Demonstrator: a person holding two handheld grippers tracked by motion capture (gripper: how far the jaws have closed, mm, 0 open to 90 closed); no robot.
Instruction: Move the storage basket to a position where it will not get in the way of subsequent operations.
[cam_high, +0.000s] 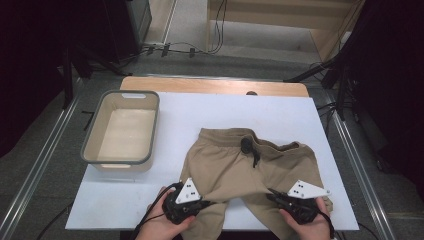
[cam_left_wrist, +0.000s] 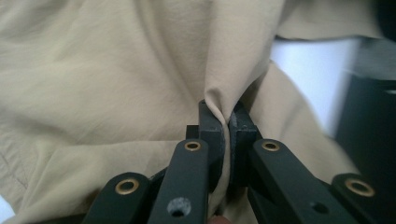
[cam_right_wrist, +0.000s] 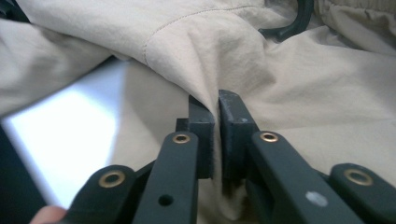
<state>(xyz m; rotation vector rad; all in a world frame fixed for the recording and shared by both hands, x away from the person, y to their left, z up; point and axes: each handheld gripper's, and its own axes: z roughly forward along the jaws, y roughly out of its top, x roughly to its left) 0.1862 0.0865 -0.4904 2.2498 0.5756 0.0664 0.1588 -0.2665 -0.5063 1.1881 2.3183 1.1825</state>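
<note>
Both grippers are working at the near edge of the table (cam_high: 125, 210), one on each trouser leg. The left gripper (cam_left_wrist: 223, 122) is pinching a fold of the tan trousers (cam_high: 240, 170), jaws nearly together with cloth squeezed between them. The right gripper (cam_right_wrist: 216, 112) is doing the same on the other leg, jaws narrow and biting a raised ridge of fabric. Two grips like that are probably setting up a lift or a fold. The trousers are lying flat right of centre, waistband and dark drawstring (cam_high: 248, 148) pointing away. Beyond them white tabletop is offering room. The grey-rimmed bin (cam_high: 90, 145) is sitting well apart on the left.
</note>
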